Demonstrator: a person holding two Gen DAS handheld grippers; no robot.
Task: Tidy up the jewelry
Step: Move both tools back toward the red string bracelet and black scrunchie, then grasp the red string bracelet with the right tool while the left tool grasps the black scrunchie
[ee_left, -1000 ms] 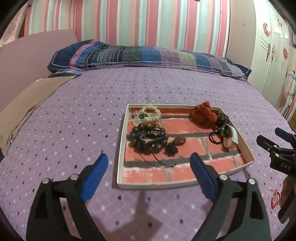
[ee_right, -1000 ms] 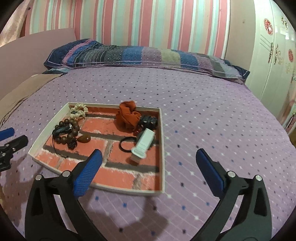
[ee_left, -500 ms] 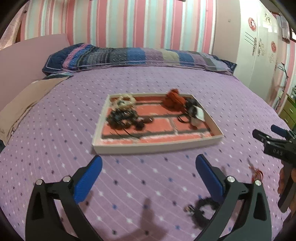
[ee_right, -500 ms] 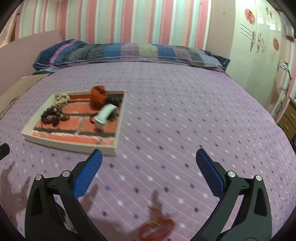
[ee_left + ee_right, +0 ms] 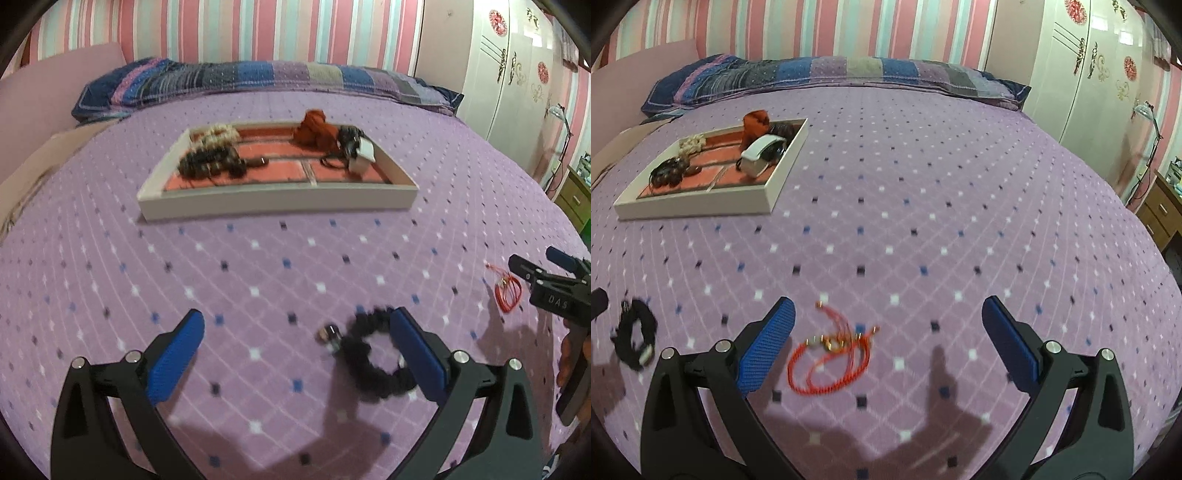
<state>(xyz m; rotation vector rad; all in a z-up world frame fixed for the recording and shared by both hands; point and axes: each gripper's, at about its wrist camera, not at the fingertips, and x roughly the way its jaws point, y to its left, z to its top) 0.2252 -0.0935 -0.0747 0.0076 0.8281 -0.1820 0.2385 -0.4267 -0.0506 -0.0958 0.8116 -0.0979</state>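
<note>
Right hand-held gripper (image 5: 886, 332) agape; red cord bracelet (image 5: 827, 354) (blurred, apparently untouched) just beside left fingertip (image 5: 768, 343).

Purple dotted bedspread (image 5: 923, 184), striped wall (image 5: 258, 29), white wardrobe (image 5: 1089, 66) at right

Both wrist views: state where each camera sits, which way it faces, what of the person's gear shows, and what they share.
Left wrist: sits on the left tongs, low over the purple bedspread, facing the pillows; black scrunchie lies by its right pad; the right tongs show at the right edge.
Right wrist: sits on the right tongs, facing the same way; red string bracelet lies between its blue pads.
Shared: white tray, scrunchie, bracelet, pillows.
</note>
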